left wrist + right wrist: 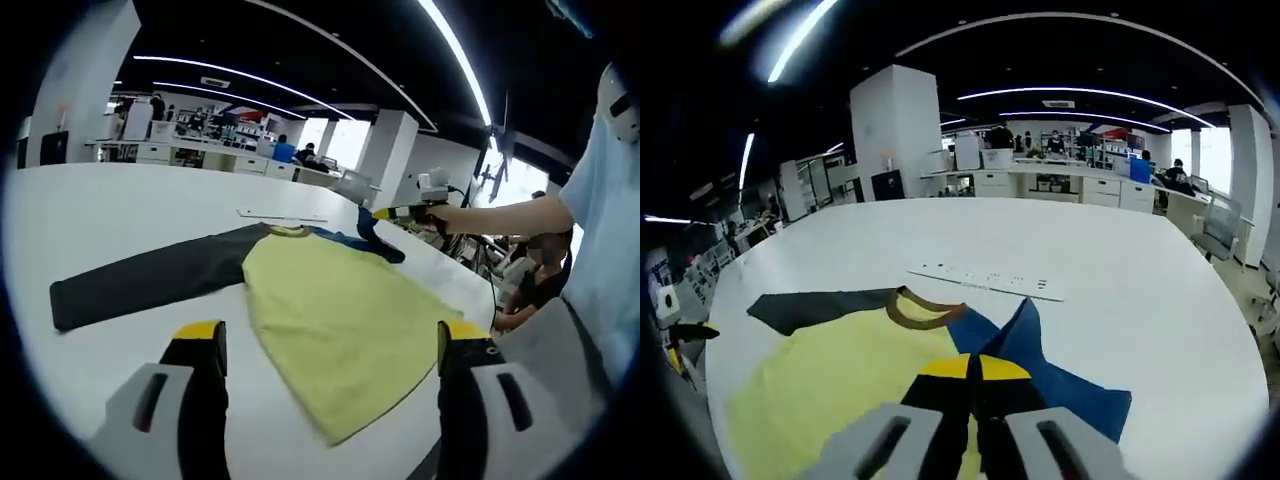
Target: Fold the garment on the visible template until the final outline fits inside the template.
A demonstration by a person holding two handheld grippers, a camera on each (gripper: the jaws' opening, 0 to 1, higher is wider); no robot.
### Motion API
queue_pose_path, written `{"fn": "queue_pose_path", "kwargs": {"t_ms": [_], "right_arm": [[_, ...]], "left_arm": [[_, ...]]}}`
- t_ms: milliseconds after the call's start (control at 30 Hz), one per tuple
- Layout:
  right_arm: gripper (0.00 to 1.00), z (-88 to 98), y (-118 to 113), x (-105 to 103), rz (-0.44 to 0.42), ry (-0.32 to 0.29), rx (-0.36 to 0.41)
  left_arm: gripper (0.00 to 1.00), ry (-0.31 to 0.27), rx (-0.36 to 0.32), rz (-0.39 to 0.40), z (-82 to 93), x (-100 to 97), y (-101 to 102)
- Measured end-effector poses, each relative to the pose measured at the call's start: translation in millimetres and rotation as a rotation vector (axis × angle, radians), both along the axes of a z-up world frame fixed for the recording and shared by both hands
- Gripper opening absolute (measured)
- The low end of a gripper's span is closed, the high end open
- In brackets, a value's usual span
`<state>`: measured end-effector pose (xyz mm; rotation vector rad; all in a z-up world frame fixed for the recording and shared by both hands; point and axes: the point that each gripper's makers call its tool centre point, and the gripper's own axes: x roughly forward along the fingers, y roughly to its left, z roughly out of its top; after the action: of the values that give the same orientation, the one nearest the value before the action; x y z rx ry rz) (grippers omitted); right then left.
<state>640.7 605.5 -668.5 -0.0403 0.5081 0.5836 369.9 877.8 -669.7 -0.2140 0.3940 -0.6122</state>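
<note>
A long-sleeved shirt with a yellow body lies flat on the white table. Its dark sleeve stretches to the left. My left gripper stands open above the near hem, holding nothing. The right gripper, seen in the left gripper view at the far side of the shirt, is shut on the blue sleeve, which it lifts. In the right gripper view my right gripper pinches the blue sleeve beside the brown collar, with the yellow body to the left.
A thin white strip lies on the table beyond the collar. A person's arm and light shirt are at the right in the left gripper view. Desks, pillars and seated people stand far behind the table.
</note>
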Motion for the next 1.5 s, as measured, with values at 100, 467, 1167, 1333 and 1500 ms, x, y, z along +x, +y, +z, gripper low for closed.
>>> {"fn": "queue_pose_path", "kwargs": {"t_ms": [100,467,1167,1333,1500], "right_arm": [[0.00,1.4,29.8,0.0,0.034,0.008,0.037],[0.00,5.1,106.7,1.9,0.099,0.026,0.127],[0.00,4.1,207.9,-21.1,0.262,0.019,0.137],[0.00,-7.2,217.6,-25.1,0.274,0.044,0.135],[0.00,-18.9,226.4,-30.3,0.289,0.060,0.123]], "left_arm": [[0.84,-0.003,0.001,-0.004,0.5,0.0,-0.9],[0.83,0.002,-0.007,0.012,-0.4,1.3,3.0],[0.81,0.022,-0.004,0.005,-5.5,1.2,2.5],[0.81,0.028,0.000,0.002,-7.2,1.1,2.4],[0.81,0.029,0.001,0.007,-7.7,1.6,3.5]]}}
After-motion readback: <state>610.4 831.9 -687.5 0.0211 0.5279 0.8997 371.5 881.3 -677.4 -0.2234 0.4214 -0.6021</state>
